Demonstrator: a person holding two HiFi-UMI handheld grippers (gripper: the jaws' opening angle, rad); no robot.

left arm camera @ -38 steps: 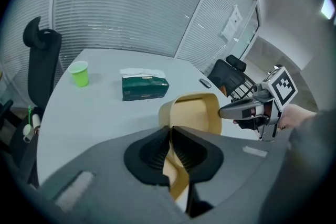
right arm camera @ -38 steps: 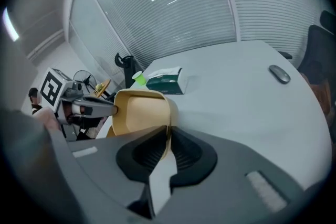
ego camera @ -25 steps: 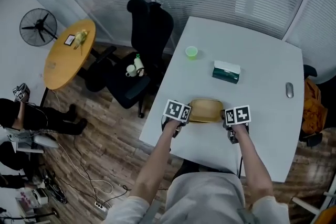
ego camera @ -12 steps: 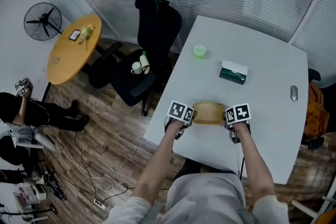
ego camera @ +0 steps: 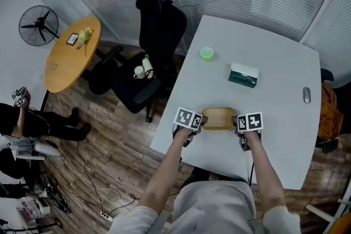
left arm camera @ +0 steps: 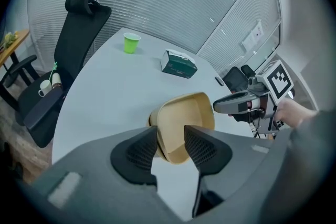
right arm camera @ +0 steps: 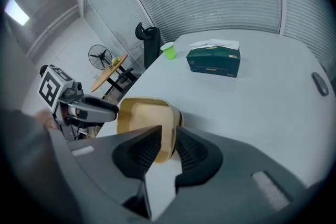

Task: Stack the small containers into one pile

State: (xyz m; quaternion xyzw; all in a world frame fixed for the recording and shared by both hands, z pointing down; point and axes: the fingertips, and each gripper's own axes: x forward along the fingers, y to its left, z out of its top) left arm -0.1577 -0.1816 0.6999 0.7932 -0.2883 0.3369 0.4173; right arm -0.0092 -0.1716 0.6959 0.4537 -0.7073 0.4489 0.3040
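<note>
**Both hand-held grippers let go beside the tan container**

We see a tan container (ego camera: 218,118) on the white surface (ego camera: 274,57), low in the middle of the head view. It sits flat, with its open side up. In the gripper views a second rim peeks out at its side, so it looks like one container sits inside another.

The left hand-held gripper (ego camera: 196,124) is at the left end of the container. Its jaws have just been opening. They now stand wide apart. The rim of the container is between them, but the pads do not press on it.

The right hand-held gripper (ego camera: 239,124) is at the right end of the container. Its jaws have just been opening too. They are apart, but not as wide as the left ones. The rim is in the gap here as well, close to one pad, and we see no squeeze on it.

Both hand-held grippers point down at the surface. Each one shows up in the other one's view, across the container.

Higher in the head view a small green cup (ego camera: 206,53) stands on the surface. A dark green box (ego camera: 244,75) lies to the right of the cup, well apart from the container. A mouse (ego camera: 306,95) lies near the right edge of the surface.

Off the surface, at the upper left, we see a black chair (ego camera: 159,30), a round wooden table (ego camera: 71,55) and a fan (ego camera: 39,25).
</note>
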